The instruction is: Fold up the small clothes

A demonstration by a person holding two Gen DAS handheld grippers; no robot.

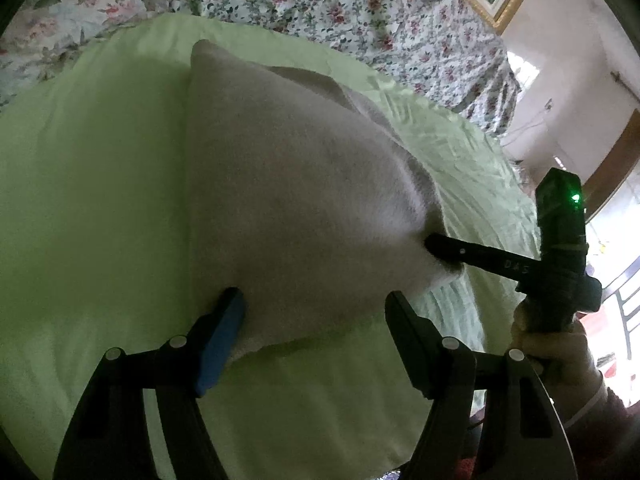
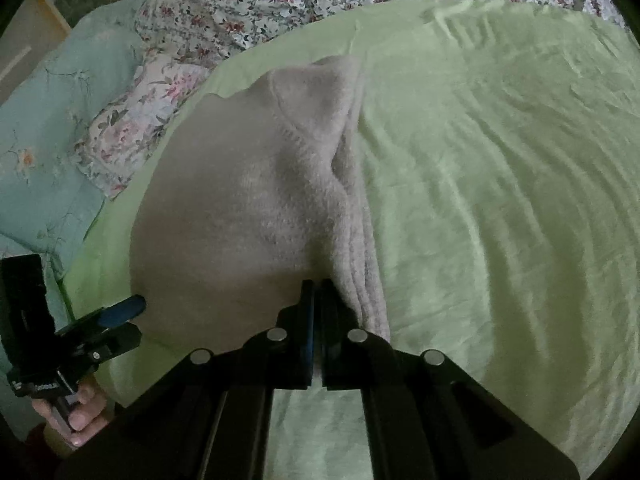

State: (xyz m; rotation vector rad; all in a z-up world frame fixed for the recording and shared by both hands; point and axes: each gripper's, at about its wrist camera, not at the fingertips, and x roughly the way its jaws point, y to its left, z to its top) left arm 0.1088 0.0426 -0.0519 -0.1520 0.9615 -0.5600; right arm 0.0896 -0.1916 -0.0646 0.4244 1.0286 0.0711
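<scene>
A small pale pink knit garment [image 1: 296, 184] lies partly folded on a light green sheet [image 1: 92, 184]. My left gripper [image 1: 316, 304] is open, its fingers astride the garment's near edge, not closed on it. My right gripper [image 2: 318, 286] is shut on the garment's [image 2: 248, 200] near right corner, where several folded layers hang beside the fingers. The right gripper also shows in the left wrist view [image 1: 436, 248], pinching that corner. The left gripper shows at the left edge of the right wrist view [image 2: 120, 312], open.
The green sheet [image 2: 500, 200] covers a bed with a floral quilt [image 1: 340, 4] behind it. A pale teal floral pillow [image 2: 44, 152] lies at the left. A gold picture frame [image 1: 508, 0] and a window with bars [image 1: 624, 300] are at the right.
</scene>
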